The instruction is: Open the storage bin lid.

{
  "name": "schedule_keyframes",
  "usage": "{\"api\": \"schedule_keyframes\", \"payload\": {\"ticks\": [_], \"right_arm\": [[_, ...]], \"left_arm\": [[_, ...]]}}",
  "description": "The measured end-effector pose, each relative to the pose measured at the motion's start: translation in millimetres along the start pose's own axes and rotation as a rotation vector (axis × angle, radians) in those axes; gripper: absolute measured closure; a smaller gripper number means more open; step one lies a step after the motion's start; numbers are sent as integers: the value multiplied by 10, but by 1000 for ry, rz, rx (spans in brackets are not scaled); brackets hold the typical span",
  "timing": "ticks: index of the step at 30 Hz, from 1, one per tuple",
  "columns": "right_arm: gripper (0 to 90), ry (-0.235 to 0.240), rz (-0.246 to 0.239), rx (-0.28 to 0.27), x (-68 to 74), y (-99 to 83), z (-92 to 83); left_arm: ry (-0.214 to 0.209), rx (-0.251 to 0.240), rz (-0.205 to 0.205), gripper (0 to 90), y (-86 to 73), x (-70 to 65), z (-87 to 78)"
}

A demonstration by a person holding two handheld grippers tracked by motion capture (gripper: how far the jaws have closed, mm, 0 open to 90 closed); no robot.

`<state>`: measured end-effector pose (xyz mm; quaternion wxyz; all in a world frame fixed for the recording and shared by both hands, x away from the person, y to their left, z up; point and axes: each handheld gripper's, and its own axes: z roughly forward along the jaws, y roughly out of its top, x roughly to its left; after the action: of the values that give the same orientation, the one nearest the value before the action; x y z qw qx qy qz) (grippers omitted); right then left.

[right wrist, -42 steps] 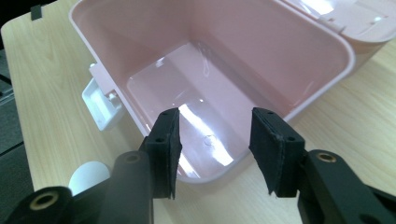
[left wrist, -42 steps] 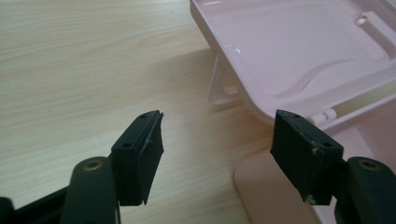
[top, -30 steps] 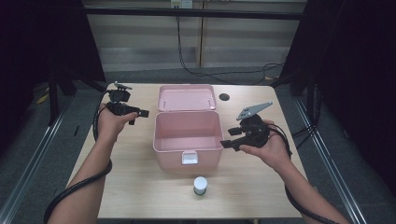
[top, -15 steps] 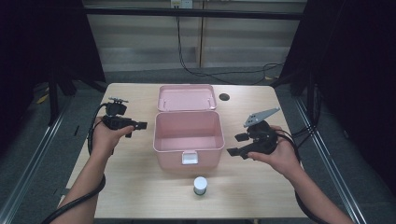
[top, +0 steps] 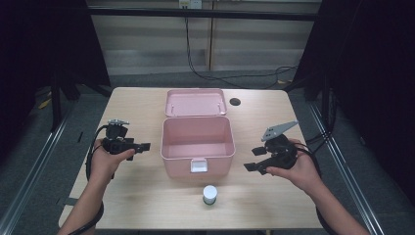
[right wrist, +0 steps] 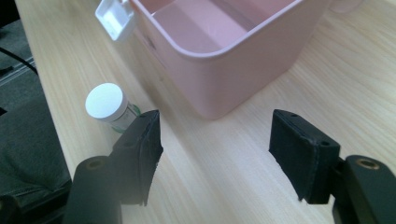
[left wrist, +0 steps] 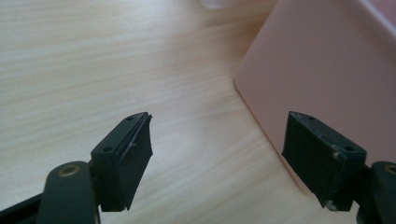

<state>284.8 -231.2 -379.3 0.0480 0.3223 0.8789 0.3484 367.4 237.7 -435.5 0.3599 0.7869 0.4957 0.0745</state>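
Note:
A pink box [top: 176, 166] stands open in the middle of the table, its lid [top: 195, 103] folded back and its inside bare. A small bottle with a white cap [top: 210, 194] stands in front of it. My left gripper [top: 145, 146] hovers left of the box, open, jaws pointing at its side wall [left wrist: 327, 70], with nothing between them [left wrist: 217, 140]. My right gripper [top: 251, 159] is to the right of the box; its jaws have just been opening and are open with nothing between them [right wrist: 215, 135]. Beyond them are the bottle [right wrist: 108, 105] and the box corner [right wrist: 243, 70].
A white latch [top: 198, 166] hangs on the box's front wall. A dark round hole [top: 235, 102] sits in the tabletop beside the lid. Black cables [top: 230, 78] lie on the floor behind the table. Bare wood [top: 303, 127] lies on both sides of the box.
Both hands have drawn back from the box toward the near edge and sunk lower, the left one more. The right jaws stand wider apart.

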Motion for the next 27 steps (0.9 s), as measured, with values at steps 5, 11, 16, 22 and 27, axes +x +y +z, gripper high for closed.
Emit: {"api": "schedule_keyframes", "payload": {"ticks": [5, 11, 16, 22, 27], "right_arm": [[339, 21, -9, 28, 24, -54, 33], [337, 35, -16, 75, 53, -106, 86], [324, 39, -28, 95, 86, -137, 146], [321, 54, -53, 114, 151, -141, 227], [321, 69, -75, 142, 203, -118, 310]], "left_arm": [[4, -8, -3, 234, -193, 19, 27], [13, 0, 9, 233, -388, 29, 80], [10, -15, 14, 231, -507, 48, 128], [35, -20, 38, 219, -600, 55, 197], [36, -21, 61, 205, -679, 22, 256]]}}
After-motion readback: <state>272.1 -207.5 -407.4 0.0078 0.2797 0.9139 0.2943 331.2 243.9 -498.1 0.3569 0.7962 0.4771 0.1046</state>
